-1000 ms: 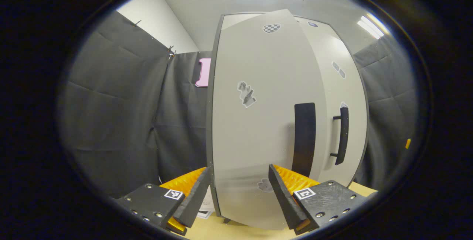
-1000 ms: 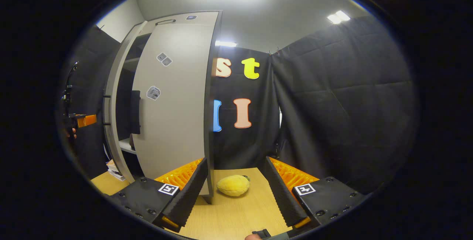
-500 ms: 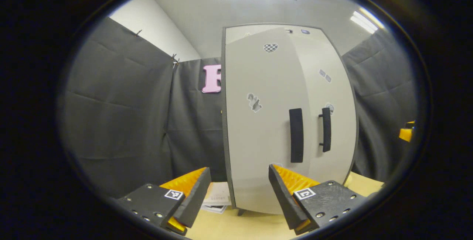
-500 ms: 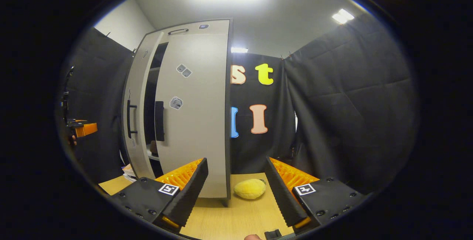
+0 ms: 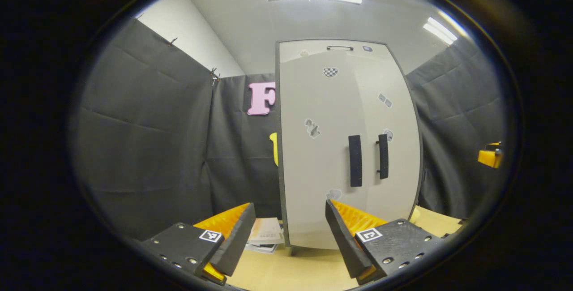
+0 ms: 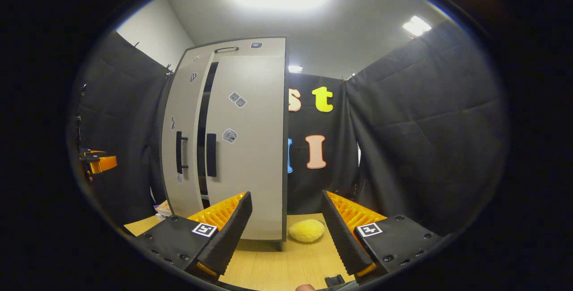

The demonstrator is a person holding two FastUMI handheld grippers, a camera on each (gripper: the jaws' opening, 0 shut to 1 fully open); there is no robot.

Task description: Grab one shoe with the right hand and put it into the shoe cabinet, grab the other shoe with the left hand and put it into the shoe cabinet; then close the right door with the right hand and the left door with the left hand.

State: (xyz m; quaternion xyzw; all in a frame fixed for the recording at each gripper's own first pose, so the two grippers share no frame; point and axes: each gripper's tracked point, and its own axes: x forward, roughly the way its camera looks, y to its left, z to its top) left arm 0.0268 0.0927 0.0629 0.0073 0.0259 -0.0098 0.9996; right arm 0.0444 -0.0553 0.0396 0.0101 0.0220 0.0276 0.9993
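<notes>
The pale grey shoe cabinet (image 5: 340, 116) stands upright on the wooden tabletop (image 5: 309, 271), its two doors almost together in the left gripper view. Two black handles (image 5: 355, 160) sit side by side at mid height. In the right gripper view a narrow dark gap (image 6: 203, 121) runs between the left door (image 6: 179, 116) and the right door (image 6: 246, 147). What is inside is hidden. My left gripper (image 5: 286, 239) is open, empty and apart from the cabinet front. My right gripper (image 6: 286, 237) is open too, off the cabinet's right corner.
A yellow plush thing (image 6: 306, 230) lies on the table by the cabinet's right foot. A stack of papers (image 5: 266, 236) lies by its left foot. Black cloth walls close in on both sides. The other gripper (image 5: 490, 156) shows far right in the left gripper view.
Both grippers have drawn back from the cabinet, which looks smaller now. The left door swung in toward the right one, and the gap between the doors narrowed.
</notes>
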